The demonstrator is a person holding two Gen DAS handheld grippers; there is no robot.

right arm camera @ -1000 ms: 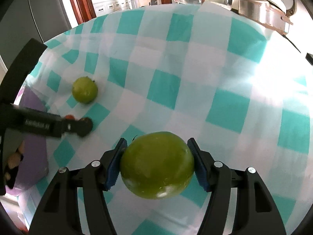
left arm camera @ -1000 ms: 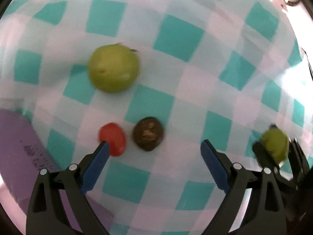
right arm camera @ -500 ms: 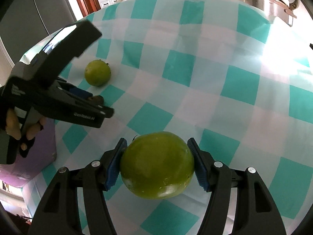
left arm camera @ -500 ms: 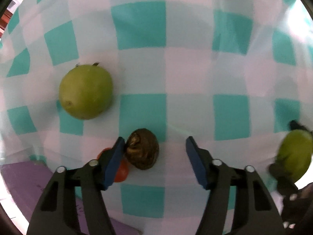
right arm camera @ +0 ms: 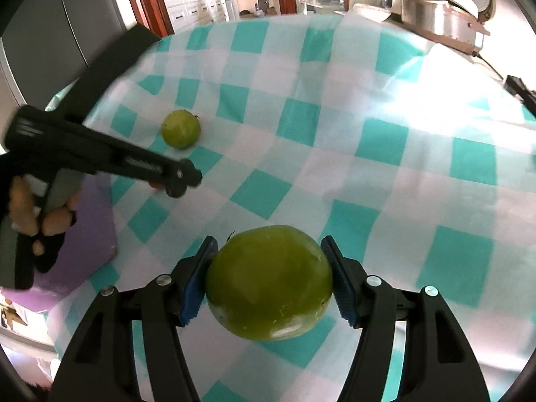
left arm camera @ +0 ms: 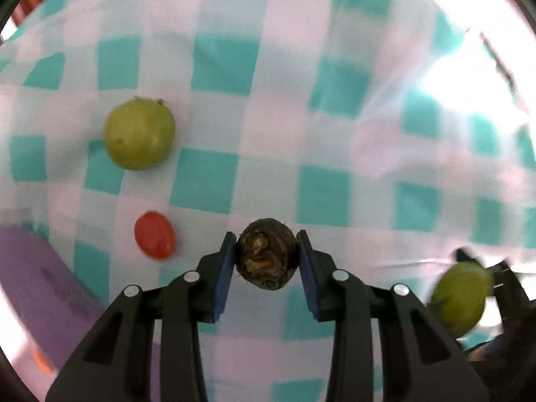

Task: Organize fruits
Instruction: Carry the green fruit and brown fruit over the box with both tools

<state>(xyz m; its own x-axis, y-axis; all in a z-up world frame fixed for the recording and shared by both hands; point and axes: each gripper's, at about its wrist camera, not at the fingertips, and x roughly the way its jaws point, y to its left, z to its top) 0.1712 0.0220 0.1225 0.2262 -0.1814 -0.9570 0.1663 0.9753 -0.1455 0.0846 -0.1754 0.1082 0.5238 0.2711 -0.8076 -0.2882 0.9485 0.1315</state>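
In the left wrist view my left gripper [left arm camera: 266, 234] is closing its jaws on a brown, wrinkled fruit [left arm camera: 266, 259]; both blue pads press its sides and it hangs above the checked cloth [left arm camera: 335, 154]. A green fruit [left arm camera: 139, 134] and a small red fruit [left arm camera: 154, 234] lie on the cloth to the left. My right gripper [right arm camera: 269, 239] is shut on a large green fruit [right arm camera: 269, 283], held over the cloth. That view also shows the left gripper [right arm camera: 182, 181] at the left, and the loose green fruit [right arm camera: 181, 129] beyond it.
A purple flat object [left arm camera: 37, 281] lies at the cloth's left edge, under the hand [right arm camera: 23, 207] that holds the left gripper. A metal pot and a rice cooker [right arm camera: 442, 16] stand past the table's far right corner. Cabinets and doorways fill the background.
My left gripper closed on the brown fruit and lifted it off the cloth, away from the red fruit. My right gripper kept its green fruit and shifted across the table.
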